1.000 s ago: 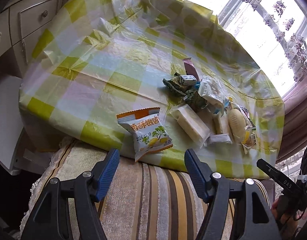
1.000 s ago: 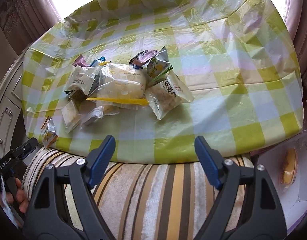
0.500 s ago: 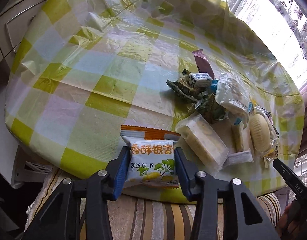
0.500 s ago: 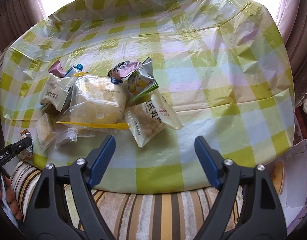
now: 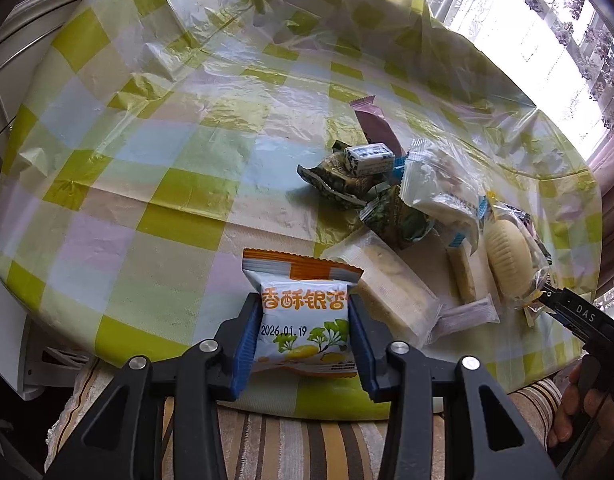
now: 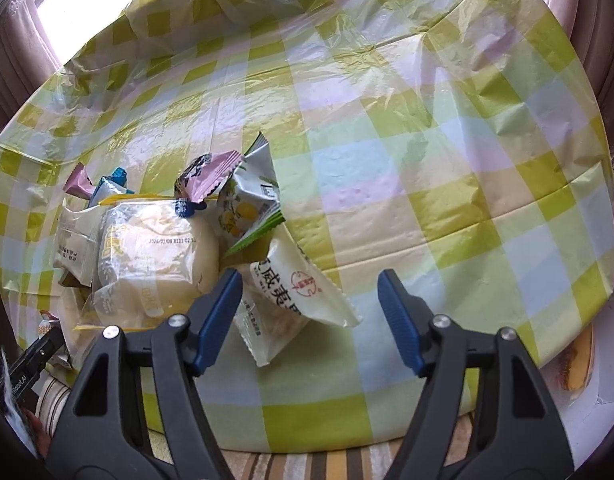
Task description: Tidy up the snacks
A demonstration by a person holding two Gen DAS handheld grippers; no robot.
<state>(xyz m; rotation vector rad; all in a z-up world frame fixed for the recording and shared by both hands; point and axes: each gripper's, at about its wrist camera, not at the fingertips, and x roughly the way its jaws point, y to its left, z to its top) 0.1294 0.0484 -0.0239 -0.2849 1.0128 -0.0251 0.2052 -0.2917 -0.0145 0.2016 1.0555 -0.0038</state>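
Left wrist view, left hand-held gripper [image 5: 302, 338] just closed, pinching orange-topped snack packet [image 5: 303, 316] dated 2026.01.19 at desk [image 5: 147, 184] edge — right hand-held gripper [image 6: 310, 318] closing, spread around white packet [image 6: 295, 300], red round logo.

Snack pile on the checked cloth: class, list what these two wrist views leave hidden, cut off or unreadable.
- Left wrist view: the orange-topped packet has its lower edge behind the left gripper jaws.
- Right wrist view: the white packet with red print has its left part covered by a blue pad; its small print is unreadable.
- Right wrist view: a yellow item beyond the table's edge is cut off, unidentifiable.
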